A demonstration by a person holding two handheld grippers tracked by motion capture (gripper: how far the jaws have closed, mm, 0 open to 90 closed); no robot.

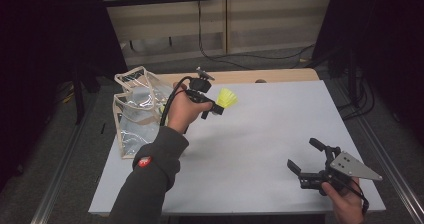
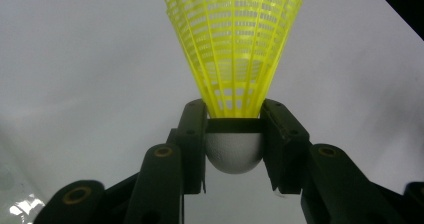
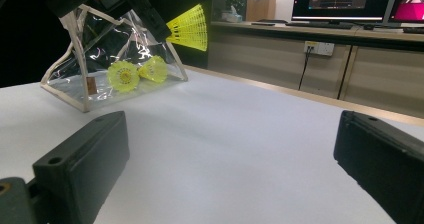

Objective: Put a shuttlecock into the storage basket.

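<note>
Your left gripper (image 1: 218, 108) holds the yellow shuttlecock (image 2: 235, 49) by its white cork, clamped and raised over the table (image 1: 260, 134) beside the clear bag (image 1: 135, 111); your right gripper (image 1: 303, 159) rests wide open, holding nothing.

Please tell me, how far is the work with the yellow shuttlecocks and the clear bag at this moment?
Already done: two shuttlecocks lie inside the clear bag. In hand: the left gripper is shut on the white cork of a third shuttlecock, held above the table beside the bag. Left: this one probably still has to go in. The right gripper is open and holds nothing.
</note>
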